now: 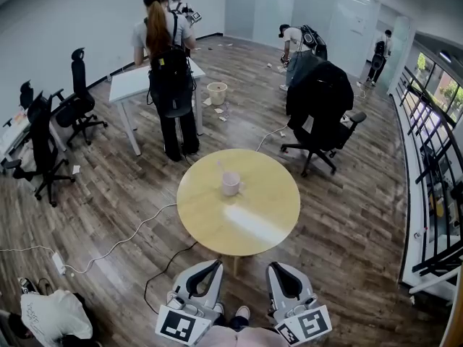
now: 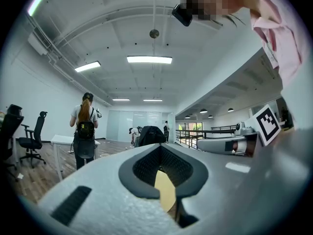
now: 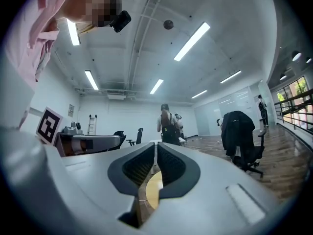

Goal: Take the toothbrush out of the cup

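A pale pink cup stands near the middle of the round yellow table. A light toothbrush sticks up out of it, leaning left. My left gripper and right gripper hang side by side just off the table's near edge, pointing level at it and well short of the cup. In the left gripper view the left gripper has its tips together around nothing. In the right gripper view the right gripper shows only a slim slit between its pads, with nothing in it.
A person with a backpack stands at a white table beyond the round one. A black office chair draped with a jacket is at the back right, more chairs at the left. A white cable crosses the floor.
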Demonstrator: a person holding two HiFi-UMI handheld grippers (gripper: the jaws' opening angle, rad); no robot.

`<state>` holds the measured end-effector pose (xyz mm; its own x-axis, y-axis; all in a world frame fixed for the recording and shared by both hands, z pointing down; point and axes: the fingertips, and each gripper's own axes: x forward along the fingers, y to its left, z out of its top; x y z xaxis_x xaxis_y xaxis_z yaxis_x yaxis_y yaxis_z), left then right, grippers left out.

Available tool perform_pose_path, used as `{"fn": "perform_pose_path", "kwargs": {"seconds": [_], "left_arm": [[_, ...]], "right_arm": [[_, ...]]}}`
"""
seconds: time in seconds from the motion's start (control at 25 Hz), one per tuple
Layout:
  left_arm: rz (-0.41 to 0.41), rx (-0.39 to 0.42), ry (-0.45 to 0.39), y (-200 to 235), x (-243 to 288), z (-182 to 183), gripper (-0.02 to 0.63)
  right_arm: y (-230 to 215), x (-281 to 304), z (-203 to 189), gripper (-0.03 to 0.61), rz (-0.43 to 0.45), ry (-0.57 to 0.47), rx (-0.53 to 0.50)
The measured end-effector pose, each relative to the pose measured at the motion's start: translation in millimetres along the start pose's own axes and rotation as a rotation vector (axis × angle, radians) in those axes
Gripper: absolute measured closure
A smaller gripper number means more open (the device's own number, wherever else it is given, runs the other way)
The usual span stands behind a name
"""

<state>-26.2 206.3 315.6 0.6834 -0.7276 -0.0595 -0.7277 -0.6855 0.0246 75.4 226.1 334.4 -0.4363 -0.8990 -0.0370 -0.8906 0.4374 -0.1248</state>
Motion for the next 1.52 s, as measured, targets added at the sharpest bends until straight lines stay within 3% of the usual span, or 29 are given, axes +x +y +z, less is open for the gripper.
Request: {"fn": "perform_pose_path", "kwargs": {"seconds": [0.36, 0.72, 1.28, 1.52], "left_arm": [[0.031, 0.010, -0.015, 5, 13, 2, 0.617], [0.096, -0.023, 0.008, 23, 26, -19, 0.617], [0.018, -0.028, 0.029, 120, 108, -21, 0.617], [0.024, -0.050, 0.053, 146, 136, -27, 0.617]], "right_arm": [[-19, 0, -2, 0.555, 0.005, 0.020, 0.004], [-41, 18, -18, 0.555, 0.034, 0.061, 0.007], [-74, 127, -23, 0.557, -0.043, 0.072, 0.035], [-91, 158, -20, 0.566, -0.046, 0.086, 0.023]]}}
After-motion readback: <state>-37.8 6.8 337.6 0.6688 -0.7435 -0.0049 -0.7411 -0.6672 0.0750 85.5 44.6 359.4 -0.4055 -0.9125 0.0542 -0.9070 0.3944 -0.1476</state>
